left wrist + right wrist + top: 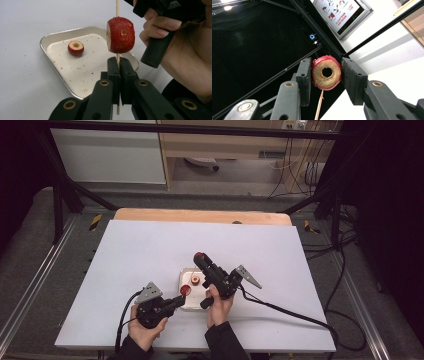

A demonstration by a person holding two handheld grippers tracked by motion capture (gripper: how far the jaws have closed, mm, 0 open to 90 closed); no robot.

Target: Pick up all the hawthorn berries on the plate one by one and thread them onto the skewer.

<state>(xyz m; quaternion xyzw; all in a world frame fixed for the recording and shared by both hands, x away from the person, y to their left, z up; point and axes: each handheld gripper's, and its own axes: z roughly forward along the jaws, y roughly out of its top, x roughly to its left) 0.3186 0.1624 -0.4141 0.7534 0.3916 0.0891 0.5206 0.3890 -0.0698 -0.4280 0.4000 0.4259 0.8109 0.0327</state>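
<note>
Your left claw [117, 75] sits nearest, its jaws pressed together on a thin wooden skewer [117, 7] that stands upright through them. One red cored hawthorn fruit [120, 35] is already threaded just above the jaws. Your right claw [325, 75] pinches a second red hawthorn ring with a pale cut face [327, 72], its jaws part spread to the fruit's width, held at twelve o'clock from the left claw, over the skewer's tip. The coming move turns on lining that bored hole with the skewer's long axis. A third halved fruit [75, 48] waits in the small metal tray [50, 41] on the white tabletop [150, 250].
</note>
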